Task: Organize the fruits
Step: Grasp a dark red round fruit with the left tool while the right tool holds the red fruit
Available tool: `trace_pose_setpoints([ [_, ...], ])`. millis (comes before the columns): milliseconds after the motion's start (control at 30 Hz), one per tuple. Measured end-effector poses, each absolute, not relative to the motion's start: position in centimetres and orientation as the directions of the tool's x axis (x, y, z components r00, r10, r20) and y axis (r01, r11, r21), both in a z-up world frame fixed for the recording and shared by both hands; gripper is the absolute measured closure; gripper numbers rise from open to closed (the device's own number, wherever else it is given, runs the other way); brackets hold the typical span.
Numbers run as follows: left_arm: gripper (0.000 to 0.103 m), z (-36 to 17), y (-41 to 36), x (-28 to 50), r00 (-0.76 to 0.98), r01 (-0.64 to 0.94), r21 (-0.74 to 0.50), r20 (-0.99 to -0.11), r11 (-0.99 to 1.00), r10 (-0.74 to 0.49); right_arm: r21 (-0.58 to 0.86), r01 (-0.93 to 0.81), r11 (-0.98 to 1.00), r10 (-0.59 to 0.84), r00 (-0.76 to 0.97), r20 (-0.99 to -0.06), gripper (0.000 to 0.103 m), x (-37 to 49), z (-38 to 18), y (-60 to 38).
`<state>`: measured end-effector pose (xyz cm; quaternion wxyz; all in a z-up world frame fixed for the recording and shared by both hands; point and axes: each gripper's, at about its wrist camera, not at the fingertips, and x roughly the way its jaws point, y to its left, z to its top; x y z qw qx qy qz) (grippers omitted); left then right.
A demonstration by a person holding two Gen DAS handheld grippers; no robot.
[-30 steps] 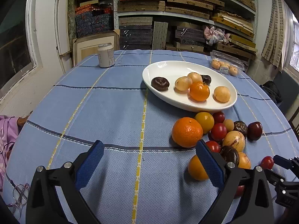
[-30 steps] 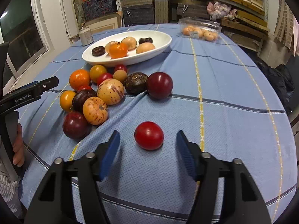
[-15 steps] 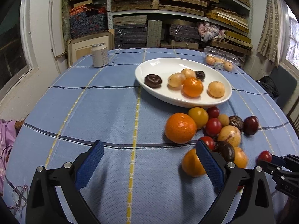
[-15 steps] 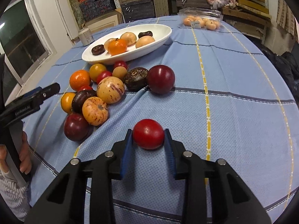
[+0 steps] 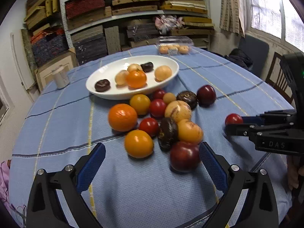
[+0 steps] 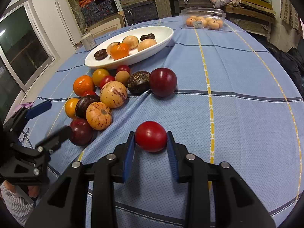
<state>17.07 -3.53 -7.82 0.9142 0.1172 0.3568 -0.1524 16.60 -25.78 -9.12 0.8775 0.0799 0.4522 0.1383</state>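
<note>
The right gripper [image 6: 151, 142] is closed on a red tomato [image 6: 151, 136]; its blue pads [image 6: 129, 152] press the tomato's two sides, and the tomato sits low over the blue checked tablecloth [image 6: 237, 114], apart from the other fruit. Whether it touches the cloth cannot be told. The left gripper [image 5: 152, 163] stands wide open and holds nothing. A dark red plum [image 5: 184, 156] lies just inside its right-hand pad, and an orange-yellow fruit [image 5: 138, 144] lies beyond the gap between the pads.

Past these, a pile of loose fruit rests on the cloth: a dark brown fruit [image 5: 168, 131], two pale streaked fruits [image 5: 178, 111], small red tomatoes [image 5: 149, 126], a large orange [image 5: 122, 117], a yellow fruit [image 5: 140, 104], a brown wrinkled fruit [image 5: 187, 99] and a second dark red plum [image 5: 206, 95].

Just behind the pile stands a white oval dish [image 5: 114, 95] holding a mandarin [image 5: 136, 78], three pale round fruits and two dark ones. Left of it is a can [image 5: 61, 77]. Farther back a clear plastic box of small orange fruits [image 6: 203, 20] sits near the table's far edge, with stacked shelves [image 5: 136, 9] behind.
</note>
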Motion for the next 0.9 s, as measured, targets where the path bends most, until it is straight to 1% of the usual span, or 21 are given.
trace_pose_setpoints([
  [167, 0.003, -8.4, -3.0, 18.2, 0.653, 0.362, 0.035, -0.722, 0.932, -0.227, 0.269, -0.174, 0.947, 0.320, 0.552, -0.770, 0.071, 16.5, -9.1, -25.8],
  [367, 0.003, -9.0, -4.8, 17.7, 0.626, 0.432, 0.071, -0.741, 0.899, -0.243, 0.271, -0.175, 0.946, 0.323, 0.549, -0.771, 0.071, 16.6, -9.2, -25.7],
  [433, 0.003, -9.3, -4.7, 18.2, 0.602, 0.440, 0.048, -0.757, 0.897, -0.255, 0.272, -0.175, 0.946, 0.323, 0.548, -0.771, 0.071, 16.6, -9.2, -25.7],
  [700, 0.003, -9.2, -2.1, 18.4, 0.589, 0.363, -0.042, -0.763, 0.931, -0.264, 0.278, -0.175, 0.944, 0.328, 0.546, -0.771, 0.070, 16.7, -9.2, -25.7],
  [833, 0.003, -8.5, 0.4, 17.4, 0.629, 0.286, -0.038, -0.746, 0.958, -0.217, 0.287, -0.181, 0.941, 0.339, 0.543, -0.768, 0.070, 16.6, -9.3, -25.7],
  [900, 0.004, -8.2, 1.4, 17.0, 0.644, 0.258, -0.059, -0.734, 0.964, -0.217, 0.291, -0.183, 0.939, 0.344, 0.542, -0.767, 0.070, 16.7, -9.3, -25.7],
])
